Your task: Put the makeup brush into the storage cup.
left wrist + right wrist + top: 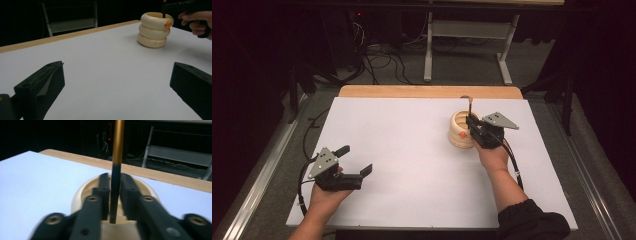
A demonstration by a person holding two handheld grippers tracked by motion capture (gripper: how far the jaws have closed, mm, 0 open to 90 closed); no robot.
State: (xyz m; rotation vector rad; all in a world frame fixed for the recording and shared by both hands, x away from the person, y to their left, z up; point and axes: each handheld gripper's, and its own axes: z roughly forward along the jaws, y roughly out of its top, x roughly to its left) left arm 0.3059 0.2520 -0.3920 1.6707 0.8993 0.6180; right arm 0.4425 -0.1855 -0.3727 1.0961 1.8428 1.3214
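Right hand-held gripper (471, 123) clenched on thin stick (115, 170), held upright over mouth of cream ringed holder (460, 130); lower end already inside the opening. Vertical hold likely so the stick drops straight in without catching the rim. Holder stands on white worktop (412, 150), right of centre, toward far edge, small orange mark on its side.

Left hand-held gripper (354, 160) released, jaws spread wide, resting low at near left, well apart from holder: likely parked out of the way, since holder looks steady unaided.
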